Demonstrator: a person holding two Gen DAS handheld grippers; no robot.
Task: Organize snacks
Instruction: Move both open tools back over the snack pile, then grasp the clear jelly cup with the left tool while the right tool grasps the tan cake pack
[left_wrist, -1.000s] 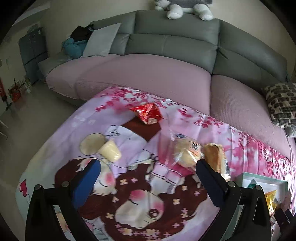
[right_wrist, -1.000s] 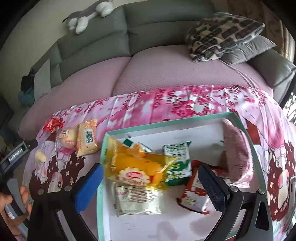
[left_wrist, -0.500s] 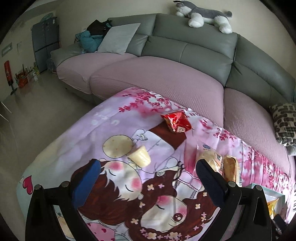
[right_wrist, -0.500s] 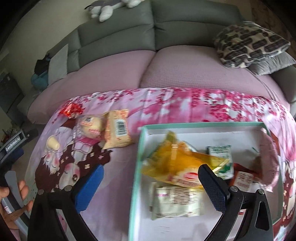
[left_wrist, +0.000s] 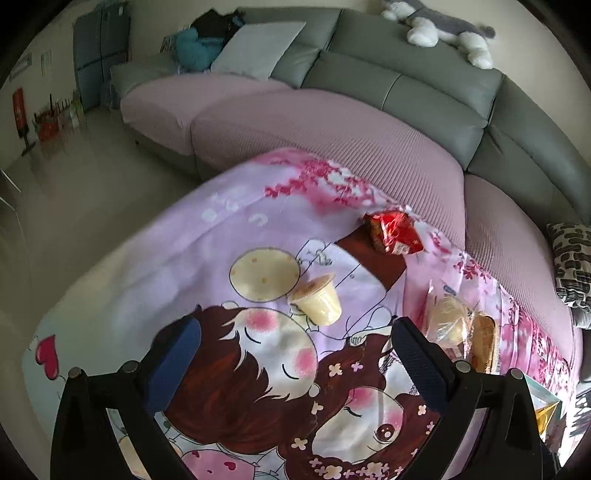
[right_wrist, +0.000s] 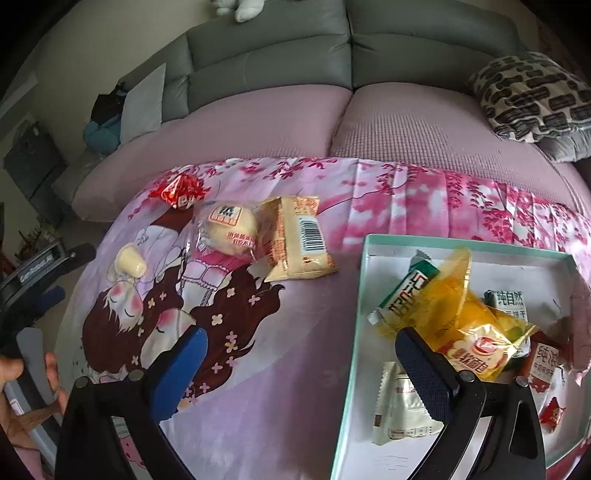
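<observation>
Right wrist: tray (right_wrist: 364, 295) of snacks, tool (right_wrist: 299, 354) released | left wrist: pudding cup (left_wrist: 317, 301), tool (left_wrist: 293, 341) released

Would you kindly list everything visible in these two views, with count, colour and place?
pudding cup: 1, pale yellow, on its side on the cloth, ahead of the left gripper
red packet: 1, red, far edge of the cloth
round bun: 1, cream in a clear wrapper, beside the tan packet
tan packet: 1, tan with a barcode, left of the tray
tray: 1, white with teal rim, right side of the cloth
snacks in tray: several; yellow bag on top, green-and-white pack under it
cartoon cloth: 1, pink and purple
sofa: 1, grey with pink covers
plush toy: 1, grey and white, on the sofa back
left gripper: open, empty
right gripper: open, empty
</observation>
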